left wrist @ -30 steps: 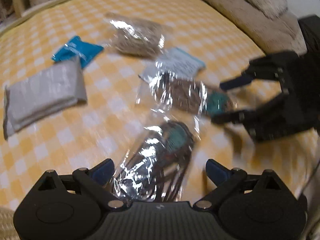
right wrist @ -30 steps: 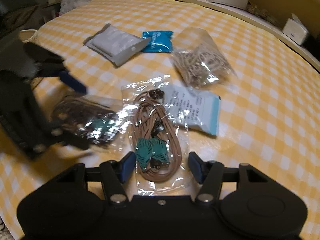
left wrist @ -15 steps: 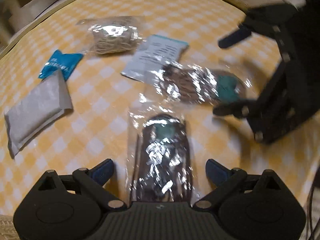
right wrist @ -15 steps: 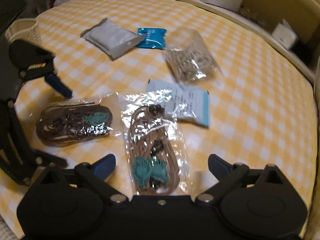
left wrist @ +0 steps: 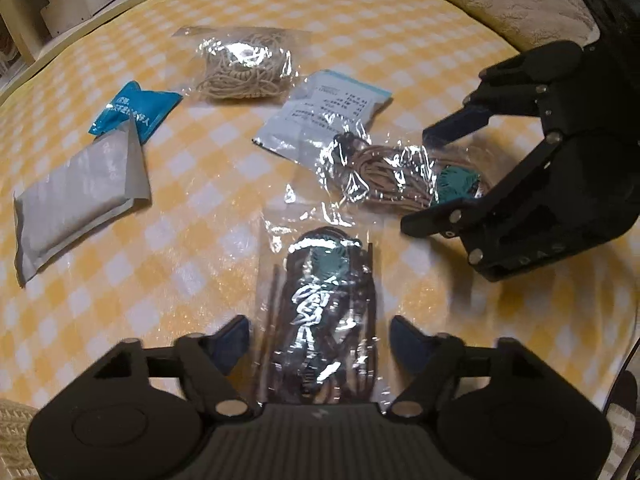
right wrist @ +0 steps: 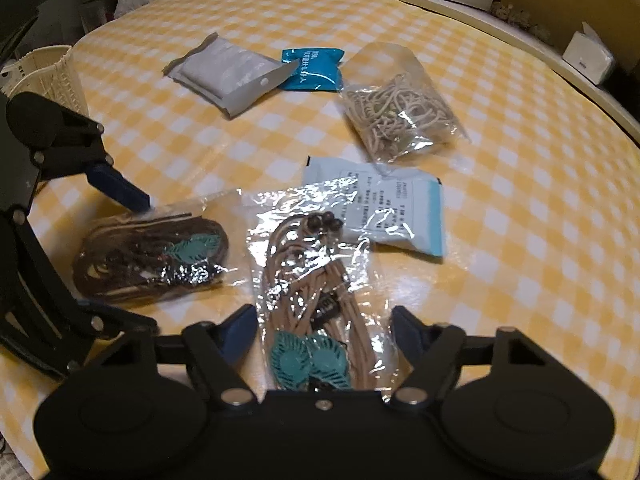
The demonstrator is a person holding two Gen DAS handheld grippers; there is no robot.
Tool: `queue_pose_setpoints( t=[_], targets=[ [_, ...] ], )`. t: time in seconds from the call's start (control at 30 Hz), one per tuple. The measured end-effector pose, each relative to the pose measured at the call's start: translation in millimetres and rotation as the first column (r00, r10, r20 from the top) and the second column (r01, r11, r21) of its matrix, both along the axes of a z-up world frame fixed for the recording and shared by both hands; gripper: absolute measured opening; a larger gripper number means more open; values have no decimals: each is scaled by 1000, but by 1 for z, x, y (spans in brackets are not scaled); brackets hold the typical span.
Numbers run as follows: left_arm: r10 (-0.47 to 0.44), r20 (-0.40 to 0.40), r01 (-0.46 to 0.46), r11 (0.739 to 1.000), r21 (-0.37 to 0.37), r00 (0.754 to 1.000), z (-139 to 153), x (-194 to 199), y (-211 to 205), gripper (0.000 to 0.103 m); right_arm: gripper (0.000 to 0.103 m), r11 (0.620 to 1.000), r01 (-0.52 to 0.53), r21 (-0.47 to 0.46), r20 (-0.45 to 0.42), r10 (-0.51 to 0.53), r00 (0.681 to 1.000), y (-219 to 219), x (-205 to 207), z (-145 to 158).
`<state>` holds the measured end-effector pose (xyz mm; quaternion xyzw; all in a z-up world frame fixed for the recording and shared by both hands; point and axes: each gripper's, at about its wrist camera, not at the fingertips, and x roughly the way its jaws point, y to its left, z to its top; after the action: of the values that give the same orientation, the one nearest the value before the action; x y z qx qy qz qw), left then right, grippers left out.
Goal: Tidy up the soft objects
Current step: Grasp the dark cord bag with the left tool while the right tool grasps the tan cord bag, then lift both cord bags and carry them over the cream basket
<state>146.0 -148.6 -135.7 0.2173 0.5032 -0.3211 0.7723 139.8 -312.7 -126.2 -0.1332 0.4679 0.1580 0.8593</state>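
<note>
A clear bag of dark brown cords (left wrist: pixel 324 300) lies on the yellow checked tablecloth (left wrist: pixel 180 240), between the fingers of my left gripper (left wrist: pixel 320 342). Its jaws are closing, and the pads stand at the plastic's edges without squeezing it. A clear bag of tan cords with teal leaf tags (right wrist: pixel 316 304) lies between the fingers of my right gripper (right wrist: pixel 322 334), which is closing too, its pads just beside the bag. Each view shows the other pair: right gripper (left wrist: pixel 420 180) over the tan cord bag (left wrist: pixel 392 180), left gripper (right wrist: pixel 144 264) over the dark cord bag (right wrist: pixel 152 256).
Further back lie a grey padded pouch (left wrist: pixel 80 196) (right wrist: pixel 228 74), a blue packet (left wrist: pixel 134 110) (right wrist: pixel 312 68), a bag of beige string (left wrist: pixel 244 66) (right wrist: pixel 396 116) and a white printed packet (left wrist: pixel 328 112) (right wrist: pixel 396 212). A wicker basket (right wrist: pixel 44 76) stands off the left edge.
Both grippers' jaws have narrowed around their bags since half a second ago. Before that the right jaws had spread wide. The left gripper has lined up with the dark cord bag.
</note>
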Motion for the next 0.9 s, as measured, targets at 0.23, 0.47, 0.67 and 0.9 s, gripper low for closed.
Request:
queue_pose_setpoints(
  t=[0.23, 0.47, 0.67, 0.9],
  targets=[
    [44, 14, -44, 999, -20, 999, 3, 3, 5, 47, 53, 999, 33, 28, -13, -33, 999, -4, 2, 2],
    [99, 35, -97, 995, -35, 995, 5, 5, 9, 31, 29, 995, 58, 75, -21, -56, 998, -7, 0, 7],
    [151, 57, -148, 987, -56, 987, 10, 5, 15, 30, 26, 993, 89, 79, -17, -88, 996, -8, -2, 10],
    [208, 92, -198, 975, -103, 974, 28, 4, 25, 30, 26, 986, 136, 97, 2, -137, 991, -11, -5, 18]
  ],
)
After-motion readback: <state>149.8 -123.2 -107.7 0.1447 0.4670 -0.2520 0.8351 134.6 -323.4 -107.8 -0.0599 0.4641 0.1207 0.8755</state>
